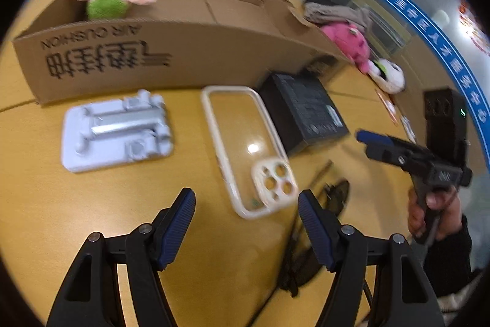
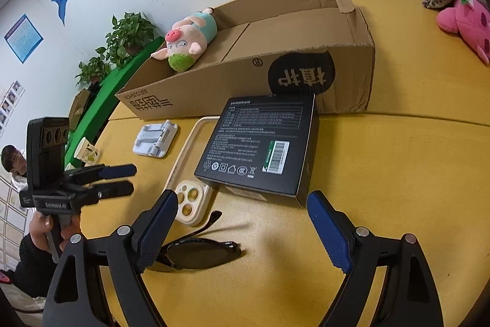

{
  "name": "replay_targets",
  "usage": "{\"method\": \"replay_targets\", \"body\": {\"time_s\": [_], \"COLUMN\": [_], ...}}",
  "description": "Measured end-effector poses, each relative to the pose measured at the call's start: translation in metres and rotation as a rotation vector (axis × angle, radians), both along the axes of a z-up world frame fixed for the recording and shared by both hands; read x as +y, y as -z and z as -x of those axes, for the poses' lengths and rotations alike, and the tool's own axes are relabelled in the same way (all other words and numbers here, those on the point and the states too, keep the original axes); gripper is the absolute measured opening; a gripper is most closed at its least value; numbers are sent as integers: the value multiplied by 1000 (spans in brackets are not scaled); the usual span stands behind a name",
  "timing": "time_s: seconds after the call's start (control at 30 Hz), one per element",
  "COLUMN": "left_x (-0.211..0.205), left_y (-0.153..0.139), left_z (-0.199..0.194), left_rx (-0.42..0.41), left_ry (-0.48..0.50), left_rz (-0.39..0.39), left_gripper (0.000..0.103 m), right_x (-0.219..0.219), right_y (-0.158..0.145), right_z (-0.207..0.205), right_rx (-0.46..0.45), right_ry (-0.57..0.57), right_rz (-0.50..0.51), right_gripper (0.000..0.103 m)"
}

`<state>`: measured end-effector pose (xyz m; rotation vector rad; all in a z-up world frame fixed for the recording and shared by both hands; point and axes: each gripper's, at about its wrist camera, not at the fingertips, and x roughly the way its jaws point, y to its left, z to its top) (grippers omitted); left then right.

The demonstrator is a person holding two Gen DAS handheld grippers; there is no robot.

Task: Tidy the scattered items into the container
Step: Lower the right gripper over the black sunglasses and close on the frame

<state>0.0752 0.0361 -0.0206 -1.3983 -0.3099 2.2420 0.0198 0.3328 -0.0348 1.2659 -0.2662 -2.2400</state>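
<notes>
Just begun: only the plush pig (image 2: 186, 42) inside the cardboard box (image 2: 245, 94), with phone case (image 1: 245, 149), black carton (image 2: 260, 143), sunglasses (image 2: 196, 256) and phone stand (image 1: 116, 131) left on the worktop (image 2: 398, 173), left gripper (image 1: 246, 222) and right gripper (image 2: 242, 232) both spread, empty.

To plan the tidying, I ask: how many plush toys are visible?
2. The pig plush lies inside the cardboard box. The pink plush lies on the table beyond the box's end. Others may be hidden.
</notes>
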Motion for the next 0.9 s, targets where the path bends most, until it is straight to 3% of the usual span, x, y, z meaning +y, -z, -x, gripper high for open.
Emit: {"method": "replay_targets", "body": {"time_s": [0.2, 0.33, 0.4, 0.57, 0.67, 0.8, 0.83, 0.9], "left_x": [35, 48, 48, 27, 1, -22, -23, -16], "left_y": [13, 19, 16, -15, -45, -74, -76, -73], "left_z": [-26, -32, -34, -47, -63, -84, -88, -92], "left_rx": [-60, -91, -94, -75, -22, 23, 22, 3], "left_ry": [204, 266, 282, 271, 237, 183, 172, 160], "left_rz": [-11, -5, -40, -209, -269, -217, -192, -160], "left_gripper": [71, 71, 71, 71, 71, 72, 77, 77], "right_x": [-6, -7, -10, -16, -19, -19, -19, -19], "right_y": [12, 20, 22, 14, 10, 7, 6, 4], "right_z": [-10, -25, -34, -52, -59, -66, -68, -73], "right_rx": [-52, -90, -99, -84, -82, -76, -76, -69], "right_ry": [-56, -51, -53, -57, -67, -62, -58, -52], "right_rz": [35, 68, 69, 49, 30, 28, 24, 21], "right_gripper": [90, 90, 90, 90, 90, 90, 90, 90]}}
